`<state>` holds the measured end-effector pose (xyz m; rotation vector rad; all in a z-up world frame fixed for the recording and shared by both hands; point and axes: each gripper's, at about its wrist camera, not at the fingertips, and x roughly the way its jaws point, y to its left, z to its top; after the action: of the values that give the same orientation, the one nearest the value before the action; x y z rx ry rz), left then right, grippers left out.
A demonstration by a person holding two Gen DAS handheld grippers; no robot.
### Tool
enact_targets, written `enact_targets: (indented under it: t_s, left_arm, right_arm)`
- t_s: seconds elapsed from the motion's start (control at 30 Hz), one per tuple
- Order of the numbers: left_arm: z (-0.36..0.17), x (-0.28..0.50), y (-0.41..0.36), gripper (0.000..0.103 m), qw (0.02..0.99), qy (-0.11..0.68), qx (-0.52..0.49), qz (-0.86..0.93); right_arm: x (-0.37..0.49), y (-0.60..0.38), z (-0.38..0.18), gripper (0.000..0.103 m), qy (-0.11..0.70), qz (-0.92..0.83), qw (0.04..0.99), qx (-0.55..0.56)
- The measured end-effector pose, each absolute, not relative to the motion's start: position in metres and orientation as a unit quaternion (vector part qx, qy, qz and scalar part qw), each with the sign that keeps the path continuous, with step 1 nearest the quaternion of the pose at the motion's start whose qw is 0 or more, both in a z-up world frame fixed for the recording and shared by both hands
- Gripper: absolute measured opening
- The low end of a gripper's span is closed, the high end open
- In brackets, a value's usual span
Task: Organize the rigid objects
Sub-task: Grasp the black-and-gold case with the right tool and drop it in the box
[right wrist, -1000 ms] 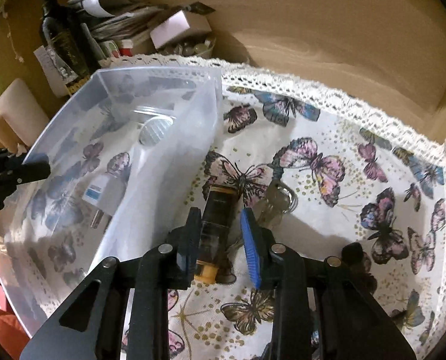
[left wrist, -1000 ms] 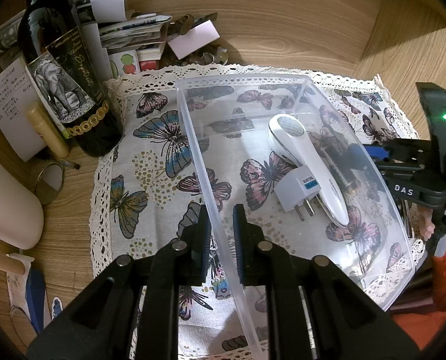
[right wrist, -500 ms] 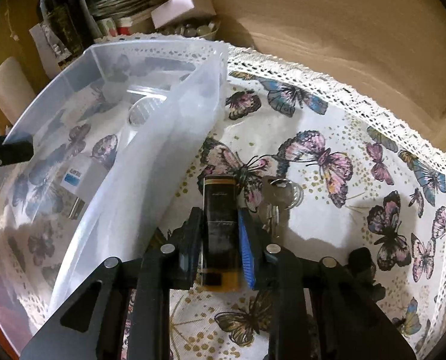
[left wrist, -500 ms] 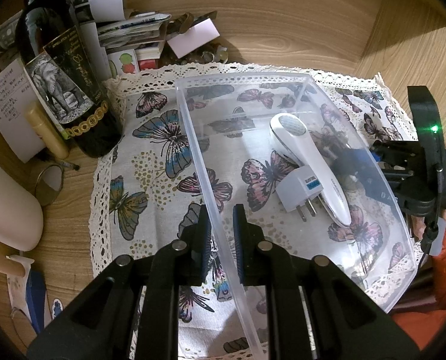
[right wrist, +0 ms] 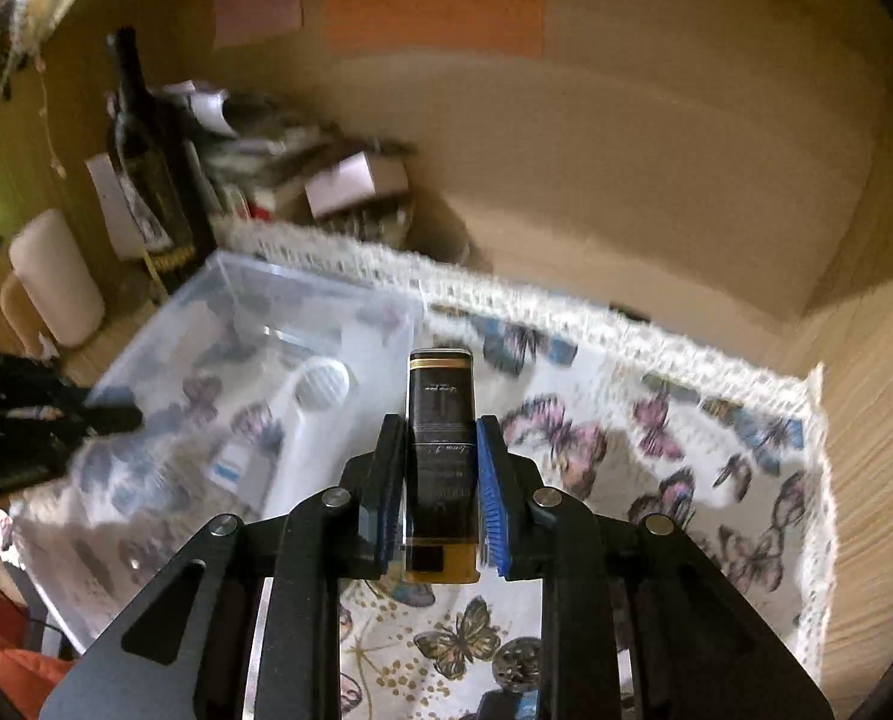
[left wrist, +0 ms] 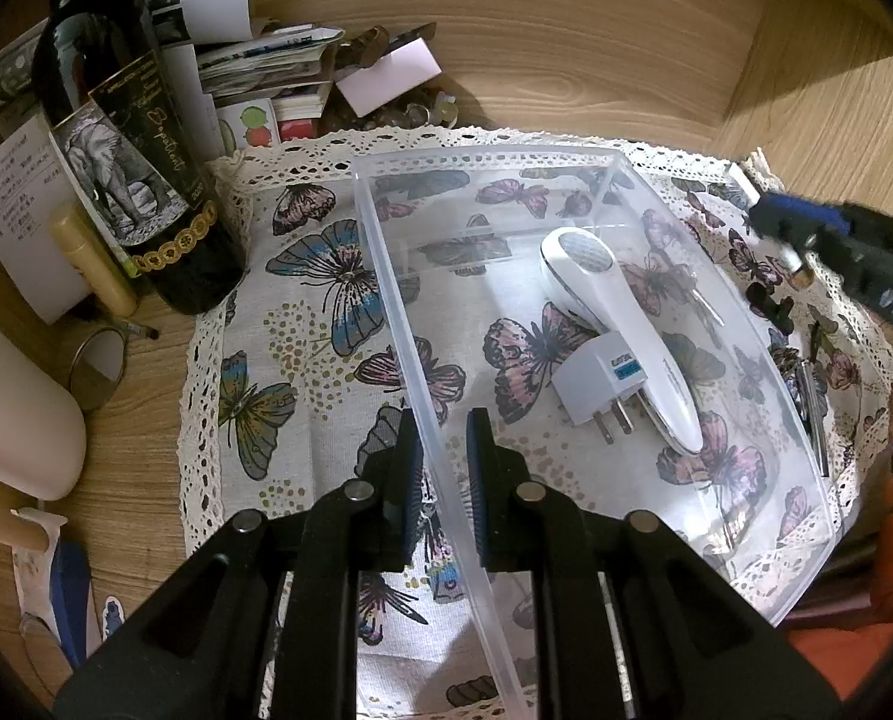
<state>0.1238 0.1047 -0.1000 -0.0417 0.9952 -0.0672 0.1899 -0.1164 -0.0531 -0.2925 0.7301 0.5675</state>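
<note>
My left gripper (left wrist: 440, 450) is shut on the left wall of a clear plastic bin (left wrist: 386, 276) that stands on a butterfly-print cloth (left wrist: 302, 324). In the bin lie a white handheld device (left wrist: 614, 312) and a white plug adapter (left wrist: 596, 384). My right gripper (right wrist: 440, 450) is shut on a dark rectangular bottle with a gold cap (right wrist: 440, 450) and holds it in the air beside the bin (right wrist: 254, 312). The right gripper also shows at the right edge of the left wrist view (left wrist: 806, 240).
A dark wine bottle (left wrist: 134, 180), a lip-balm stick (left wrist: 92, 258), a white cylinder (left wrist: 8, 408) and piled papers and boxes (left wrist: 278, 78) crowd the left and back. Keys (left wrist: 806, 384) lie on the cloth right of the bin. Wooden walls close the back and right.
My right gripper closed on the dark bottle and lifted it off the cloth, tilting up toward the bin. My left gripper stayed clamped on the bin wall.
</note>
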Motion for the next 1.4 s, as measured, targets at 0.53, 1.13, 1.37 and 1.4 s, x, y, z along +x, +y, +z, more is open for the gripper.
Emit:
enact_targets:
  t_s: [0.53, 1.13, 1.37, 1.4]
  left_arm:
    - [-0.098, 0.119, 0.105, 0.014, 0.880, 0.474, -0.020, -0.036]
    - [-0.098, 0.118, 0.104, 0.014, 0.881, 0.471, -0.022, -0.040]
    - [-0.098, 0.118, 0.104, 0.014, 0.881, 0.471, -0.022, -0.039]
    - [-0.098, 0.118, 0.104, 0.014, 0.881, 0.472, -0.021, -0.039]
  right_arm:
    - [0.167, -0.068, -0.036, 0.022, 0.312, 0.349, 0.871, -0.147]
    - [0.156, -0.012, -0.083, 0.022, 0.378, 0.408, 0.806, -0.204]
    - [0.157, -0.002, -0.098, 0.022, 0.403, 0.410, 0.789, -0.217]
    - [0.157, -0.002, -0.098, 0.022, 0.404, 0.411, 0.788, -0.217]
